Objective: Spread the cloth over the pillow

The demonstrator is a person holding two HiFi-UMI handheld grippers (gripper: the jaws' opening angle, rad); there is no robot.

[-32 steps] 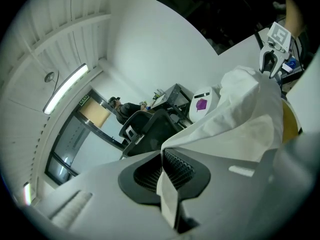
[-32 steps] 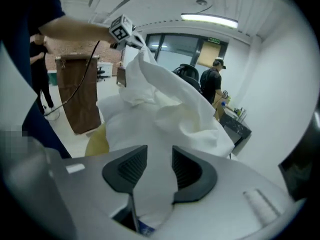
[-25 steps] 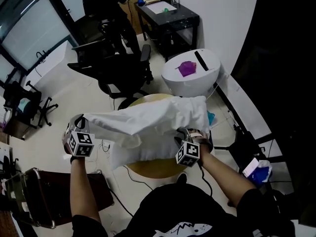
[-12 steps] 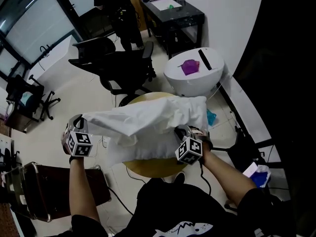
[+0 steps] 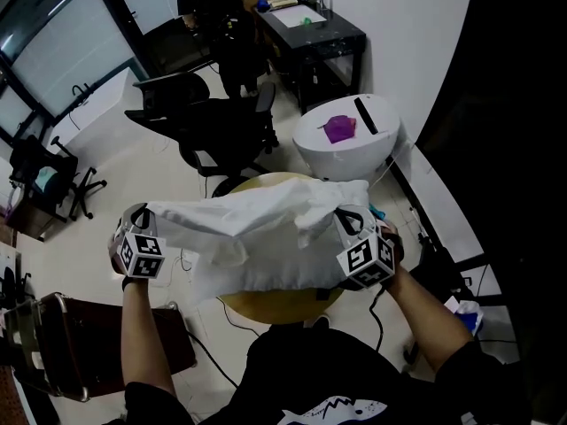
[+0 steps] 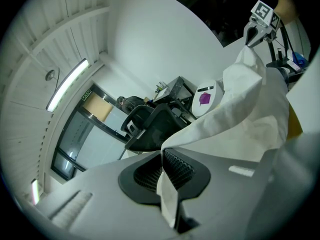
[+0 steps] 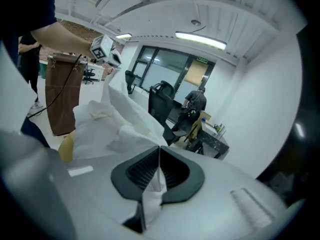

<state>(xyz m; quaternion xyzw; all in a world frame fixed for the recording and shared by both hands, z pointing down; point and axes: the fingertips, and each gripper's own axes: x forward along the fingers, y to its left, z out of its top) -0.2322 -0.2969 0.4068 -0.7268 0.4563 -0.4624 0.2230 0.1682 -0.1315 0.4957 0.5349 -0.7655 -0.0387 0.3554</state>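
L gripper [image 5: 140, 216], just left of the tan round table [image 5: 276, 305]: jaws pinched tight on one cloth corner. White cloth [image 5: 257, 235] hangs stretched btwn both grippers, raised above the table, sagging and creased in the middle. R gripper [image 5: 349, 217], over the table's right edge: jaws have just been closing, now clamped on the cloth's other end. Beyond the table, a white stand [image 5: 347, 149].

The stretched cloth [image 5: 257, 233] is spanning the middle. At twelve o'clock office chairs [image 5: 221, 122] are crowding in, a white round table [image 5: 347, 149] is standing at one o'clock; bare floor [image 5: 124, 184] is lying open at ten.
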